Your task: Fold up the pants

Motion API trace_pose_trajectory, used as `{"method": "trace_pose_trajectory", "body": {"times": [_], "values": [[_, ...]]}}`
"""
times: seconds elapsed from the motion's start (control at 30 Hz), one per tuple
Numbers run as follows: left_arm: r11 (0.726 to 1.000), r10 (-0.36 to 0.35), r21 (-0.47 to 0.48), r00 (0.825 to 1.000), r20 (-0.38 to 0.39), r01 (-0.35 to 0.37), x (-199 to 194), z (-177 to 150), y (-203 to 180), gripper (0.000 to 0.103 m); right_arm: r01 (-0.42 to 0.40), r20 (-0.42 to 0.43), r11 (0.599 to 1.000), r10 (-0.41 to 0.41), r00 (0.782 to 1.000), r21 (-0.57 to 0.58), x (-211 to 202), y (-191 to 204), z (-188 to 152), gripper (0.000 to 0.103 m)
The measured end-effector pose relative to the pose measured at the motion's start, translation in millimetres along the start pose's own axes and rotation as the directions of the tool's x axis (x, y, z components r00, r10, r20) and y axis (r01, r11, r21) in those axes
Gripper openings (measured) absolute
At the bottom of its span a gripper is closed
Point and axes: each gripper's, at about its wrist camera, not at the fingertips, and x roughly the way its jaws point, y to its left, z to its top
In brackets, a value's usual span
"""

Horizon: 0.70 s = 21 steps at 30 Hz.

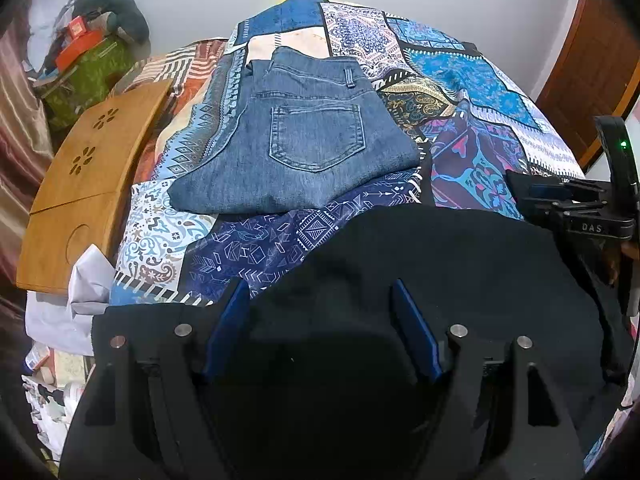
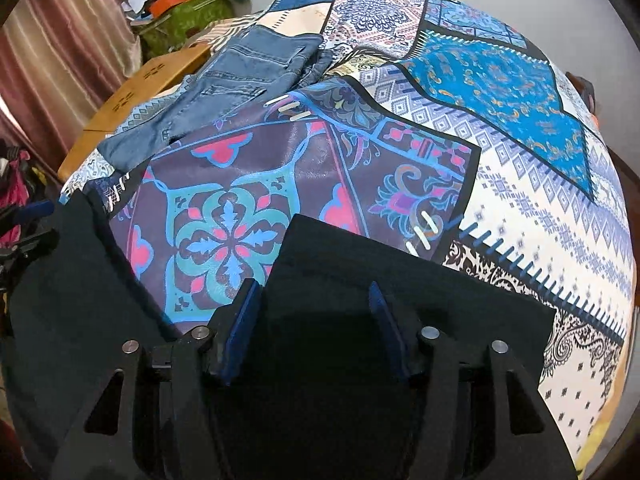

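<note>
Black pants [image 1: 420,256] lie spread on the patchwork bedspread [image 1: 256,248] at its near edge. My left gripper [image 1: 320,292] is open, its blue pads either side of the black cloth, which lies under and between them. In the right wrist view one black pant part [image 2: 392,276] runs forward between the open fingers of my right gripper [image 2: 314,292]; another part [image 2: 80,280] lies to the left. The right gripper also shows at the right edge of the left wrist view [image 1: 576,204]. Folded blue jeans [image 1: 304,140] lie farther back on the bed; they also show in the right wrist view [image 2: 224,84].
A wooden lap tray [image 1: 88,176] lies at the bed's left edge. A green box with clutter [image 1: 88,76] stands behind it. White cloth [image 1: 80,288] bunches at the near left. A curtain [image 2: 60,52] hangs left; a wooden door [image 1: 592,68] is right.
</note>
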Motion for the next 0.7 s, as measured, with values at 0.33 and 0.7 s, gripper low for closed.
{"method": "trace_pose_trajectory", "body": {"times": [0.33, 0.7], "values": [[0.997, 0.015, 0.076, 0.999, 0.031, -0.017, -45.8, -4.8, -23.2, 0.081, 0.006, 0.062, 1.0, -0.008, 0.998, 0.026, -23.6, -14.0, -3.1, 0.004], [0.991, 0.013, 0.131, 0.996, 0.09, -0.025, -99.7, -12.4, -64.9, 0.089, 0.018, 0.269, 0.997, -0.036, 0.962, 0.069, -149.6, -26.6, -29.1, 0.004]]}}
